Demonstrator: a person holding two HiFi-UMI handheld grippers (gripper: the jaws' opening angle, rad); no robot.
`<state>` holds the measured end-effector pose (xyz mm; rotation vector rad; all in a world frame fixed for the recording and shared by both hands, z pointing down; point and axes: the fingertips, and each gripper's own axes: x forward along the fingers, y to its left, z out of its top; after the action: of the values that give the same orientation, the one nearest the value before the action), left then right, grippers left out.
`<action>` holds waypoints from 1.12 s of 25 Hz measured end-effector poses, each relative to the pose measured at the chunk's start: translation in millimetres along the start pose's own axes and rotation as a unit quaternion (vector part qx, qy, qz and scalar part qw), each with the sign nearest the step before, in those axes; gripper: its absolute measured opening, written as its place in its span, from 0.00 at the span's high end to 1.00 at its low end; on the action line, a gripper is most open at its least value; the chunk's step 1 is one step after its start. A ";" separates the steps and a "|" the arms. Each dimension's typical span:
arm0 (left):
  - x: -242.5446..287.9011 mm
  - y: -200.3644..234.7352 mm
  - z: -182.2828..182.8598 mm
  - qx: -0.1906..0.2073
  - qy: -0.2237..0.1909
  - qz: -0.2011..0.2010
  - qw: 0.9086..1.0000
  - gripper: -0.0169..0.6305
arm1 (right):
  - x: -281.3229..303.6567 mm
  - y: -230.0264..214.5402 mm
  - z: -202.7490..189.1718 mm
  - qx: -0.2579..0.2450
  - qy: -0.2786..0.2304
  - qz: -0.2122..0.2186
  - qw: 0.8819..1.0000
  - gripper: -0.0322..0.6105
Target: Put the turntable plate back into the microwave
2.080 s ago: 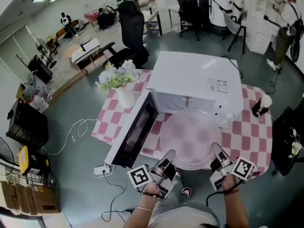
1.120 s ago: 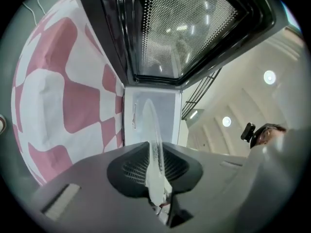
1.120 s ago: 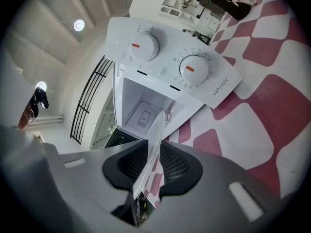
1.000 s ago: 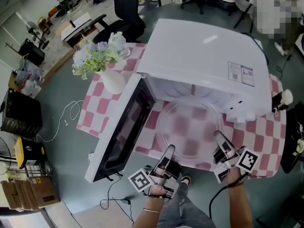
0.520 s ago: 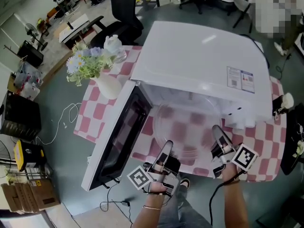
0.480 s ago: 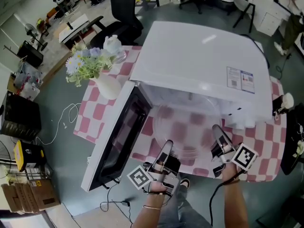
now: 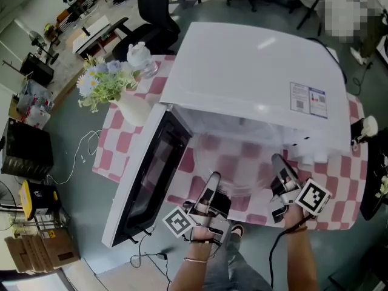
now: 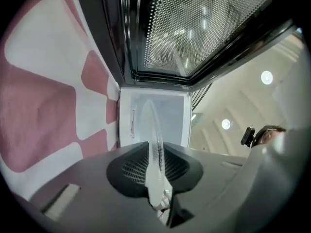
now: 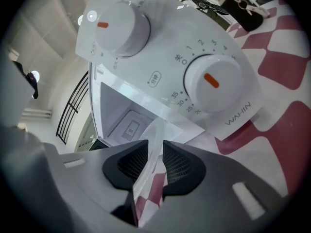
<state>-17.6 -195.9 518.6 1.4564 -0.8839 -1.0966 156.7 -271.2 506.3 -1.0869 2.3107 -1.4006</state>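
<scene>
You are carrying a glass turntable plate (image 7: pixel 241 162), so treat it as stiff, fairly heavy for its thinness, slick and breakable. It will not flex to forgive a knock against the microwave (image 7: pixel 254 71) frame, and it can slide through smooth pads if the grip slackens. The rim is the only sensible place to hold it, and that is where you have it. The left hand-held gripper (image 7: pixel 212 183) is closed nearly all the way on the near-left edge, with the thin glass lip pinched between its ribbed pads. The right hand-held gripper (image 7: pixel 280 167) is clamped the same way on the near-right edge. Two holds well apart on the near side should keep it from tipping, though the far side hangs unsupported, so keep it level. The plate is a clear, round, shallow disc, and the pink-and-white checked cloth on the surface (image 7: pixel 121 141) shows straight through it. It sits roughly level above that cloth, with its far part at the mouth of the open cavity, right of the swung-out door (image 7: pixel 151 174) and left of the control dials.
</scene>
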 end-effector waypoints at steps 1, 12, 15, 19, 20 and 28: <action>1.0 0.8 0.3 -0.001 -0.003 0.001 1.000 0.90 | -1.6 0.2 0.3 0.002 -0.001 -0.001 1.000 0.82; 11.1 2.2 0.5 0.001 -0.021 0.008 1.000 0.89 | -24.2 1.4 -6.1 0.002 -0.008 -0.039 0.999 0.82; 14.8 -0.6 -0.6 0.001 -0.022 0.007 1.000 0.89 | -37.0 -2.5 -9.7 0.000 -0.013 -0.061 0.998 0.82; 21.0 -4.5 0.8 -0.002 -0.028 0.001 1.000 0.89 | -56.1 -6.9 -14.2 -0.022 -0.017 -0.097 0.995 0.83; 22.5 -5.6 1.3 -0.002 -0.030 -0.001 1.000 0.89 | -59.9 -6.9 -15.5 -0.026 -0.017 -0.103 0.994 0.83; 35.3 -10.4 5.1 0.008 -0.033 -0.001 0.999 0.89 | -86.0 -14.9 -32.5 -0.064 0.010 -0.160 0.985 0.83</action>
<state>-12.1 -228.8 502.3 1.4419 -0.9396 -1.1458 206.5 -193.8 520.6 -1.5468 2.3449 -1.3851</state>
